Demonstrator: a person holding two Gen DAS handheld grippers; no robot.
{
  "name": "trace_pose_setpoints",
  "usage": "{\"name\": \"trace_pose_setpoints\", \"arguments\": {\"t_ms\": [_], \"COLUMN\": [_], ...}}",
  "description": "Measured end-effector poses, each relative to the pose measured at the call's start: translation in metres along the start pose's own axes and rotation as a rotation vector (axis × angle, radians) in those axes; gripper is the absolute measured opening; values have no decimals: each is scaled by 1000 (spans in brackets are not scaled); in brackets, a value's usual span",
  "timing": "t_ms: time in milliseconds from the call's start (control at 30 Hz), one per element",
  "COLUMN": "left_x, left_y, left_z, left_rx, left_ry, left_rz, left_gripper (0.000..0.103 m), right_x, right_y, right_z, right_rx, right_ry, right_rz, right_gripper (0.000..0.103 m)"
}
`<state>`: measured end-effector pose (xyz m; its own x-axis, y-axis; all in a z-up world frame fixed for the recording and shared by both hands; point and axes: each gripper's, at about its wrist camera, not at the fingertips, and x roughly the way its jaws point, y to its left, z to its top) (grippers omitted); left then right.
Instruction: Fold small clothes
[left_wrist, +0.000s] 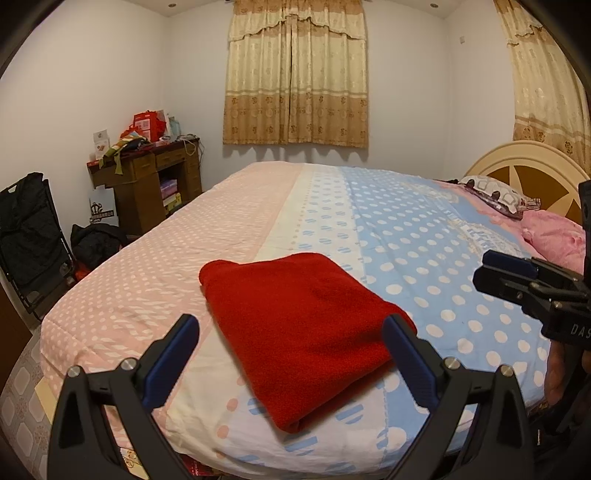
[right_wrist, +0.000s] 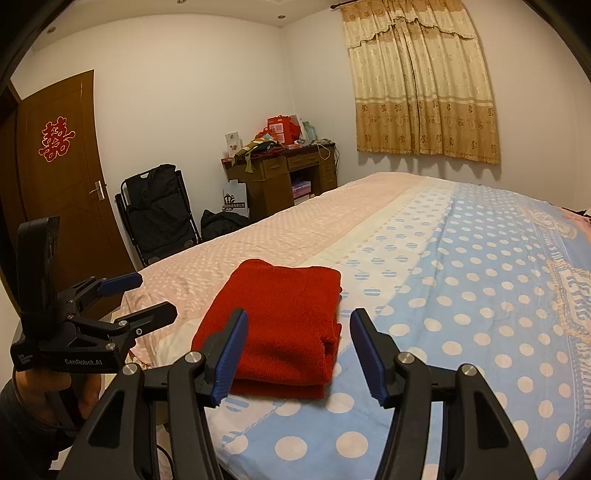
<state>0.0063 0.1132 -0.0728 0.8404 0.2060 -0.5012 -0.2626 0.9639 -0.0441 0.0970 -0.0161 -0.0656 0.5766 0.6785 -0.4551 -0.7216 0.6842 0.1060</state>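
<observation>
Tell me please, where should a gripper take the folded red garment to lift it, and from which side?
Probably the thick folded edge of the red garment nearest the grippers, approached low from the bed's near side. The stacked layers meet there, so one pinch could catch them all.

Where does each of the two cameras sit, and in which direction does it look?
Left wrist view: sits on the left gripper, looks across the bed toward the curtain; its open fingers frame the red folded garment; the right gripper shows at the right edge.
Right wrist view: sits on the right gripper, looks toward the desk and door; its fingers are open; the left gripper and a hand show at left.
Shared: garment, bed, curtain, desk.
</observation>
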Motion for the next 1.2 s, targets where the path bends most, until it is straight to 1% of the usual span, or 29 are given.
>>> {"name": "trace_pose_setpoints", "arguments": {"t_ms": [133,300,367,600,700,800,900,1200], "left_x": [-2,-2,-1,-3,-4,-5,-5,-5], "left_y": [-1,-3,-4,-9,-6,-2,1,3], "left_z": [0,1,1,1,3,4,4,4], "left_rx": [7,16,24,52,40,26,27,31], "left_ry": [-6,-5,7,-8,-8,-15,-19,-15], "left_rz": [-6,8,-11,12,5,16,30,35], "left_gripper": [102,102,102,102,103,103,103,103], "right_x": [-1,-3,-5,-10,-11,-14,-16,-16], "right_y": [0,1,2,6,8,12,14,20], "right_z": [0,-2,-3,-3,-3,-2,-1,-2], "right_rx": [-1,-1,-2,-17,-22,-34,-44,-58], "right_ry": [-2,-17,-21,-36,-39,-48,-55,-54], "right_rz": [-1,-8,-11,-16,-16,-15,-12,-2], "right_gripper": [59,59,59,59,59,59,59,59]}}
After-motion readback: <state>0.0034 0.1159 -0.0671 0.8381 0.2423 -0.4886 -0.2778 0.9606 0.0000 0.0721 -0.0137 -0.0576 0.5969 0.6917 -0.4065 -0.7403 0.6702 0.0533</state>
